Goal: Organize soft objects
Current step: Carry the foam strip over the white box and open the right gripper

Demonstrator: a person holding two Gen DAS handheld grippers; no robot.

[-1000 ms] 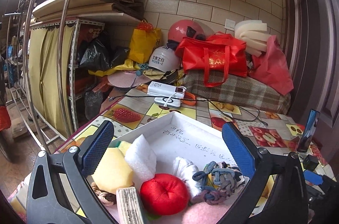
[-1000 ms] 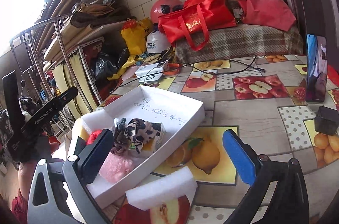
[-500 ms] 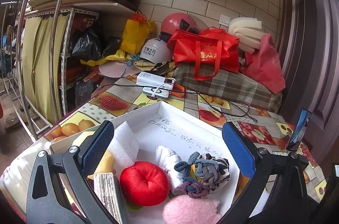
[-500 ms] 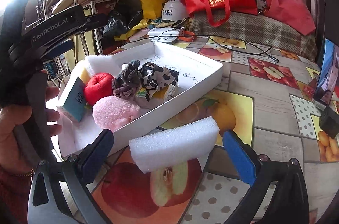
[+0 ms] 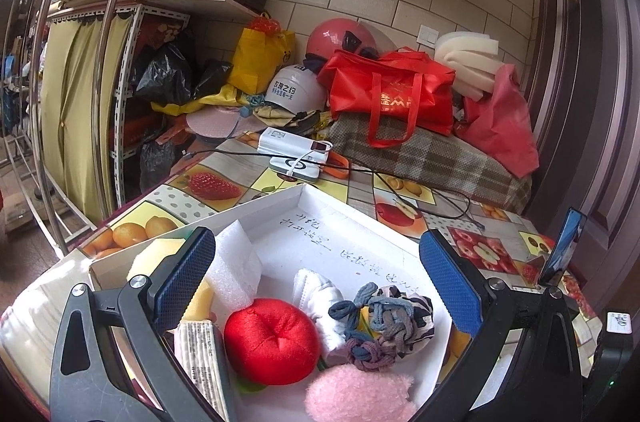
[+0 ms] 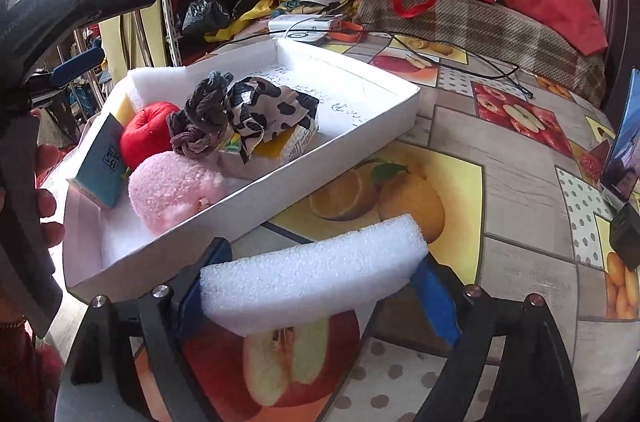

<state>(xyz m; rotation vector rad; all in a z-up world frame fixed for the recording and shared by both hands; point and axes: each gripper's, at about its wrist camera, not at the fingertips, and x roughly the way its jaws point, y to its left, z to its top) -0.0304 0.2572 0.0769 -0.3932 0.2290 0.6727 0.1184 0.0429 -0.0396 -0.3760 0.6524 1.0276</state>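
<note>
Right tool (image 6: 316, 298): jaws closing, both blue pads at the ends of the white rectangular foam block (image 6: 312, 274), which spans the gap between them.
Foam block position: on the fruit-patterned bench (image 6: 520, 182), just outside the near wall of the white shallow cardboard box (image 6: 280, 194).
Left tool (image 5: 316, 282): jaws wide apart, gripping nothing, above the box.
Below left tool: red plush ball (image 5: 272, 338), pink fluffy ball (image 5: 356, 398).
</note>
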